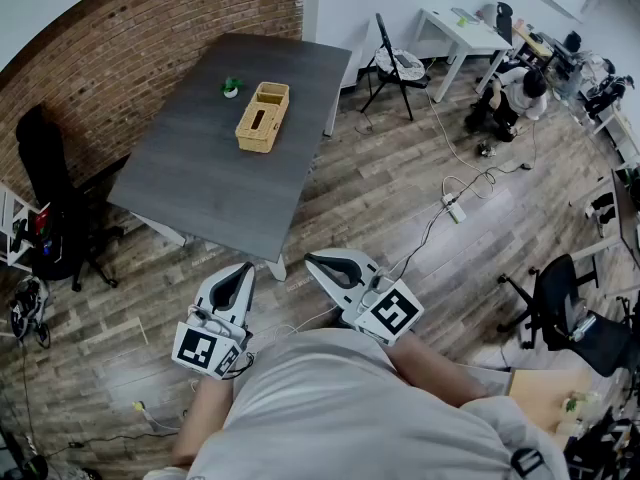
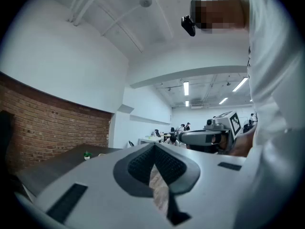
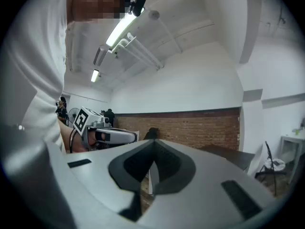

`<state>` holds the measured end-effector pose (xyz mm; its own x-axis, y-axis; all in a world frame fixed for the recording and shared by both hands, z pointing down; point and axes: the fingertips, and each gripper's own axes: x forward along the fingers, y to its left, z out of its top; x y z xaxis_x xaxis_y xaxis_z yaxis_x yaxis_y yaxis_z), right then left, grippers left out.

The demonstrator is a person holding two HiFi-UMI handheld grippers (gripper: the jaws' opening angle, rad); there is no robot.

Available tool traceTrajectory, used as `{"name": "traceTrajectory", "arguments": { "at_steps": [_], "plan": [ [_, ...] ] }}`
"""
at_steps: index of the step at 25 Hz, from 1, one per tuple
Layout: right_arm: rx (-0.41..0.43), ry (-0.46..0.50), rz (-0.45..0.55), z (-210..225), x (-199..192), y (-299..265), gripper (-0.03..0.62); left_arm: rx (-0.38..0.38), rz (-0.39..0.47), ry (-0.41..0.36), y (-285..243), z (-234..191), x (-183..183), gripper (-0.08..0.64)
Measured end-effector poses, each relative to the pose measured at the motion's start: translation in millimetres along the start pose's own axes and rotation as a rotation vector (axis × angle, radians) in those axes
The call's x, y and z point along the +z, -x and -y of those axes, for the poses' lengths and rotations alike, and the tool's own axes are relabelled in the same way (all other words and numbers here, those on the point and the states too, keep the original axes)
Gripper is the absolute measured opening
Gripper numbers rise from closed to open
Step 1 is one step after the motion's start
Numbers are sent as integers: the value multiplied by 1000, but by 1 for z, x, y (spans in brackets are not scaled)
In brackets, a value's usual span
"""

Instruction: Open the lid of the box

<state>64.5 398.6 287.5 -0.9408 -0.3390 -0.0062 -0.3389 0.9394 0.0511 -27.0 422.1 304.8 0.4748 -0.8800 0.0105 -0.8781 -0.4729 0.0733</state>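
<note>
"Head view: where was the box (image 1: 262, 118)?"
"On the table (image 1: 190, 183), well ahead of both claws. The left gripper (image 1: 243, 268) and right gripper (image 1: 312, 260) were closed, empty; they should open before reaching the lid (image 1: 268, 98)."

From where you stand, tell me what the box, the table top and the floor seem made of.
The box: seemingly woven wicker or rattan, matt tan, by its texture. The table top: smooth dark grey, perhaps laminate. The floor: wood-look planks; grain and seams show.
</note>
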Motion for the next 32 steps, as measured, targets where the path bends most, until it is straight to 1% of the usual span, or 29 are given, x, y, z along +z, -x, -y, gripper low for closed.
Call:
{"name": "traceTrajectory", "arguments": {
  "at_steps": [10,17,22,26,31,32],
  "plan": [
    [0,-14,6,8,-2,2,5,-9,-7,10,-12,1,-6,11],
    [-10,-16,-16,34,-9,6,5,-15,-20,20,-34,2,-8,11],
    [-15,-37,-9,60,-13,12,6,-11,-28,27,-61,1,-13,11],
    [-21,-57,-8,91,-15,26,6,-1,-35,30,-93,8,-15,11],
    [-48,-68,-41,137,-27,42,6,-31,-47,40,-142,18,-20,11],
    [-54,-69,-48,145,-30,46,24,-37,-50,41,-151,20,-21,11]
  ]
}}
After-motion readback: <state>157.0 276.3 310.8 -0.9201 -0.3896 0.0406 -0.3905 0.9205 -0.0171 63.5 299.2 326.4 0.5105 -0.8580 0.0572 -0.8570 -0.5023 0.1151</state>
